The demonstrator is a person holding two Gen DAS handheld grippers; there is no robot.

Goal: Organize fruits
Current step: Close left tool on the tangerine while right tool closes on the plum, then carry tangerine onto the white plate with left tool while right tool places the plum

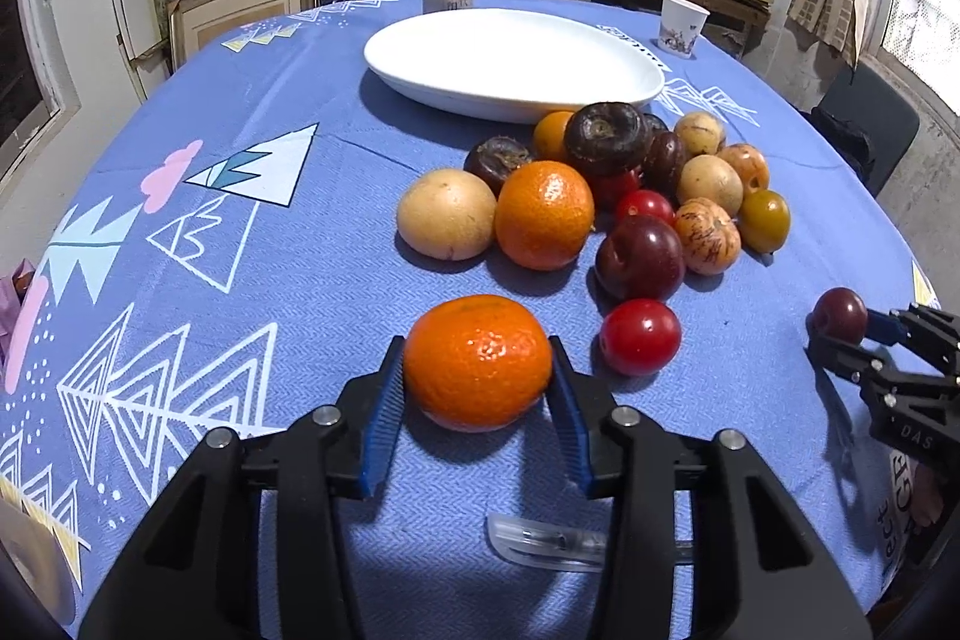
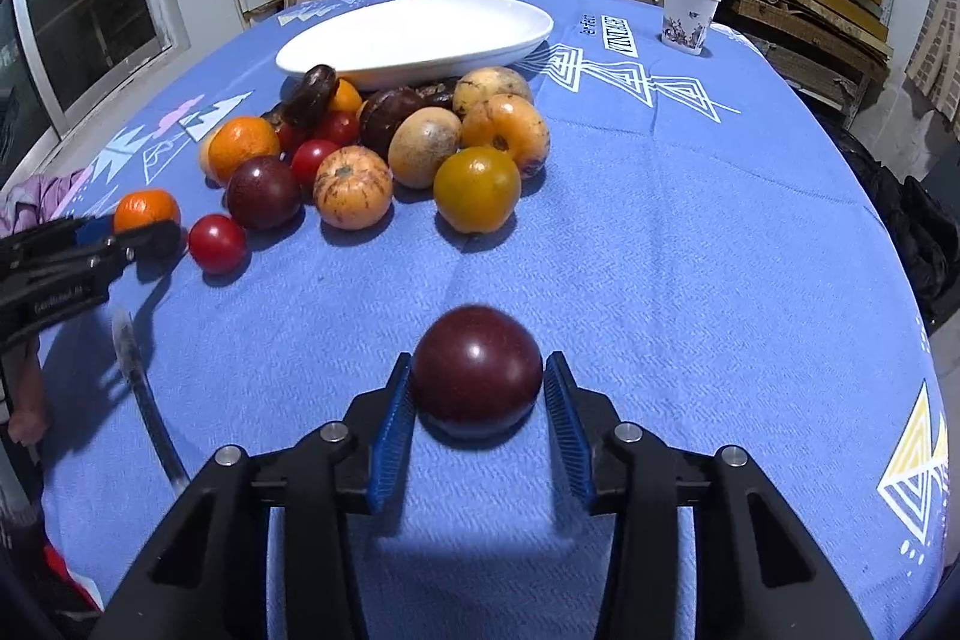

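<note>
Glossy orange mandarin [image 1: 477,361]; smooth dark-red plum [image 2: 477,375] with highlight.

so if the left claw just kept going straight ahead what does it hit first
The orange, which already sits between the left claw's pads, touching or nearly so. Pushed on, it would likely roll toward the second orange and the tan fruit at the front of the pile, though depth is hard to judge here.
</note>
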